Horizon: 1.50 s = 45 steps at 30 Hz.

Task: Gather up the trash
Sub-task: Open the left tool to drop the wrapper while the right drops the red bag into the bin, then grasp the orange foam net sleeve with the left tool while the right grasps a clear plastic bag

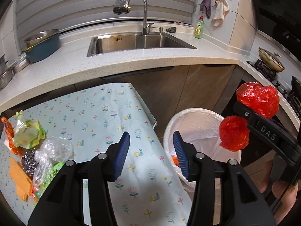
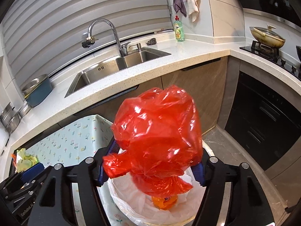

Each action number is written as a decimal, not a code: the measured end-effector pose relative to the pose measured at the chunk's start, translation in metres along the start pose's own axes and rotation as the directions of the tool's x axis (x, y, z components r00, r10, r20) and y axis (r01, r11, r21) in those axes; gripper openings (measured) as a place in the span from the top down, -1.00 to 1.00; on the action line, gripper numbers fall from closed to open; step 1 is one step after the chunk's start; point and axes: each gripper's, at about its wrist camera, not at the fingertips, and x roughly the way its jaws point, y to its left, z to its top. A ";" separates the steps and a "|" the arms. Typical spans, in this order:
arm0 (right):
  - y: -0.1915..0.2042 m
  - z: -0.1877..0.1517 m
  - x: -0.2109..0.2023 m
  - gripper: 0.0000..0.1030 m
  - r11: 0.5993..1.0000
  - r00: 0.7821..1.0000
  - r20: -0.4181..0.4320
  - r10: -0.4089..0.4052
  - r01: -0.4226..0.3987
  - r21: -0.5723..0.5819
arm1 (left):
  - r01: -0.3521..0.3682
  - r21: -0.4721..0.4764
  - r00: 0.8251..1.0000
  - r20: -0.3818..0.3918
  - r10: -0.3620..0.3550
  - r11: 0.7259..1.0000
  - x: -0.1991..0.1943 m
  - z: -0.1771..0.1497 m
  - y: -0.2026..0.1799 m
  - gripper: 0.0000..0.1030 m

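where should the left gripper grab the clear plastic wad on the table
Judging by its shape, grip the clear wad across its puffed upper lump, coming from above: it stands proud of the scrubber and wrappers crowding its sides. The empty left gripper looks wide enough.

You can read "DAS" in pale raised letters on the black arm of the right gripper, and part of "GenRobot.AI" printed on the left gripper body.

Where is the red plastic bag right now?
In the right wrist view the red plastic bag sits between the right gripper pads, directly above the white-lined trash bin.
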 end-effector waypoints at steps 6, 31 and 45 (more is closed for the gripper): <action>0.017 0.006 -0.009 -0.42 0.999 1.000 0.028 -0.010 0.011 -0.046 | -0.022 -0.034 1.000 0.017 0.022 0.999 -0.013 -0.001 0.018 -0.04; 0.097 -0.014 -0.050 -0.50 0.981 0.993 0.000 0.118 -0.117 -0.154 | -0.132 -0.175 0.989 0.048 0.142 0.976 -0.069 -0.030 0.104 -0.33; 0.194 -0.063 -0.077 -0.50 0.936 0.967 -0.061 0.249 -0.257 -0.240 | -0.254 -0.301 0.963 0.006 0.268 0.919 -0.110 -0.078 0.208 -0.51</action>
